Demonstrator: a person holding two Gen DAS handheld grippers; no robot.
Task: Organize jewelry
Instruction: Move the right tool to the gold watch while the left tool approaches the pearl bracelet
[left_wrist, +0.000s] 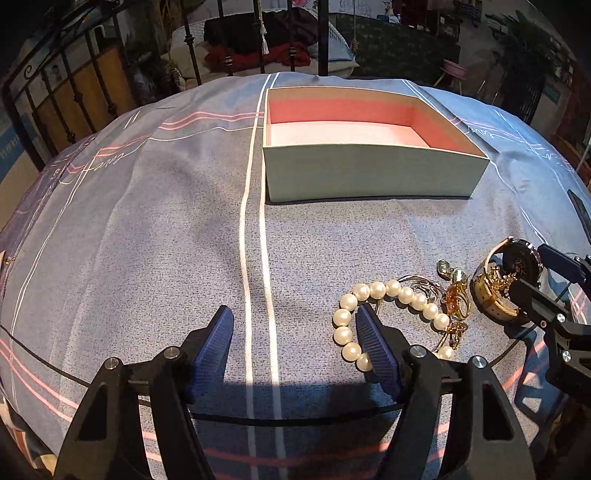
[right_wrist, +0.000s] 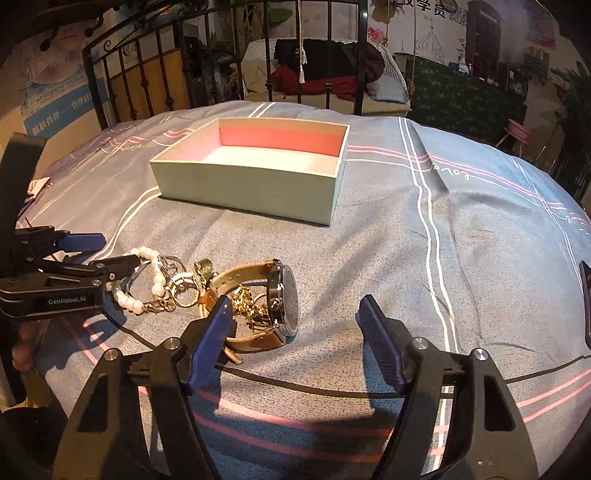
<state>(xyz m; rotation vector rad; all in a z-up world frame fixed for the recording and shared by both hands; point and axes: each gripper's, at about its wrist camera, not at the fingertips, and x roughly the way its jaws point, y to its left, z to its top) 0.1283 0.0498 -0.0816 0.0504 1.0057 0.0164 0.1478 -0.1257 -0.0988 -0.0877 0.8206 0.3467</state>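
So the left gripper (left_wrist: 295, 321) was spread wide over the bedspread (left_wrist: 147, 221), nothing held in it. In the left wrist view its right-hand finger (left_wrist: 373, 343) sat low and right of centre, right up against the pearl bracelet (left_wrist: 369, 291), which curled around the fingertip in the lower right of the frame. Whether the finger was actually touching the beads, I couldn't tell.

Just right of the pearls was a little tangle of rings (left_wrist: 456, 295) and gold chain, and past that, at the right edge, the watch (left_wrist: 506, 280) lay on its side with more gold chain bunched inside its strap. All of it sat on the cover, none in the box.

The box (left_wrist: 369, 173) stood open in the upper middle of that view, pale outside, pink inside, well apart from the pile.

In the right wrist view the right gripper (right_wrist: 295, 314) was wide too and held nothing. Its left-hand finger (right_wrist: 214, 332) was low left of centre, just in front of the watch (right_wrist: 284, 295) strap. The box (right_wrist: 251, 192) showed in the upper left-centre there.
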